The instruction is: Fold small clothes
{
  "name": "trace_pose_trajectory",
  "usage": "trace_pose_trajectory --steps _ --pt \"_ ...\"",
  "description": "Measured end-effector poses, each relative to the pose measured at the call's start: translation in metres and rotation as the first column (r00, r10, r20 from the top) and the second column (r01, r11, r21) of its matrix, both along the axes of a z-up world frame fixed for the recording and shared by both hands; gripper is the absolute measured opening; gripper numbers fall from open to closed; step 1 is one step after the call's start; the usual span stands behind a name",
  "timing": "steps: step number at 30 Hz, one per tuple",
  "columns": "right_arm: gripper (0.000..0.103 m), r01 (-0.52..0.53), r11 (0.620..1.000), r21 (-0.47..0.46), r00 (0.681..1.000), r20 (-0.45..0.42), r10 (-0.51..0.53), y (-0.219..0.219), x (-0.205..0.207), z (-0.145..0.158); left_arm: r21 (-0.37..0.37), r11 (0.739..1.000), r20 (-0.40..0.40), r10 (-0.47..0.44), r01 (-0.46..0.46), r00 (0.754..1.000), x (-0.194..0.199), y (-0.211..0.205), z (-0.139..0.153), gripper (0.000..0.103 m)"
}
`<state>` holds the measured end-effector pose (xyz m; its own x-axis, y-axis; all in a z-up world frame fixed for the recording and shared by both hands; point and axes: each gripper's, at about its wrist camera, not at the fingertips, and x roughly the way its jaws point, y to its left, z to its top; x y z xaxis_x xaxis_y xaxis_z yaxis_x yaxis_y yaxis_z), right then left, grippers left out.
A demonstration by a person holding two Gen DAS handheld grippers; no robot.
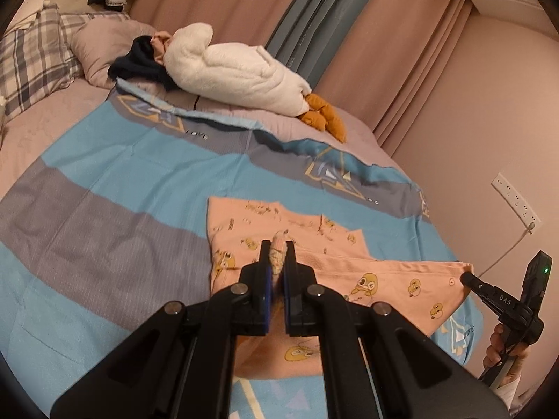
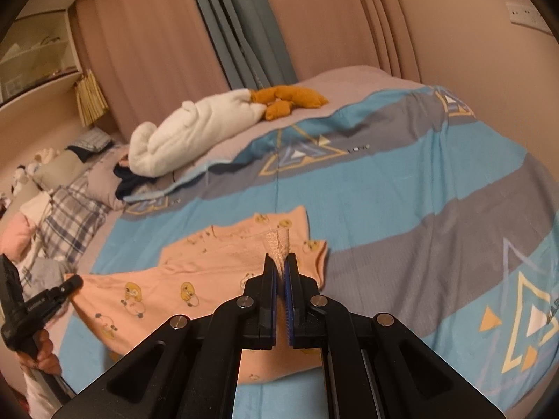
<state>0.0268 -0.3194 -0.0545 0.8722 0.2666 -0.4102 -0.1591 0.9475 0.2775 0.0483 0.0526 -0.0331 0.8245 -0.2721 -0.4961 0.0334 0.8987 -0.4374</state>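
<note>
A small peach garment with yellow duck prints (image 1: 384, 279) lies on the blue and grey bedspread (image 1: 139, 181); it also shows in the right wrist view (image 2: 216, 255). My left gripper (image 1: 277, 248) is shut on a bunched edge of the garment, held a little above the bed. My right gripper (image 2: 281, 258) is shut on another bunched edge of the same garment. The fabric between them is partly lifted and folded over the flat part. The right gripper's body shows at the right edge of the left wrist view (image 1: 503, 300); the left gripper's body shows in the right wrist view (image 2: 38, 307).
A white plush goose with orange feet (image 1: 237, 73) lies at the far side of the bed, with dark clothes (image 1: 139, 63) and plaid pillows (image 1: 31, 66) near the head. Pink and blue curtains (image 1: 314, 17) hang behind. A wall socket strip (image 1: 517, 202) with a cable is on the right wall.
</note>
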Motion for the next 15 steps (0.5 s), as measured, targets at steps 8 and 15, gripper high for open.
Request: trace_pose_trajectory --steps 8,15 --pt "0.006 -0.007 1.000 0.019 1.000 0.027 0.007 -0.001 0.002 0.007 -0.013 1.000 0.022 -0.009 0.009 1.000 0.003 0.000 0.013 0.004" --pt "0.006 -0.014 1.000 0.026 0.999 0.043 0.013 0.001 0.006 0.010 -0.008 1.000 0.031 -0.022 0.022 0.999 0.012 -0.001 0.020 0.004"
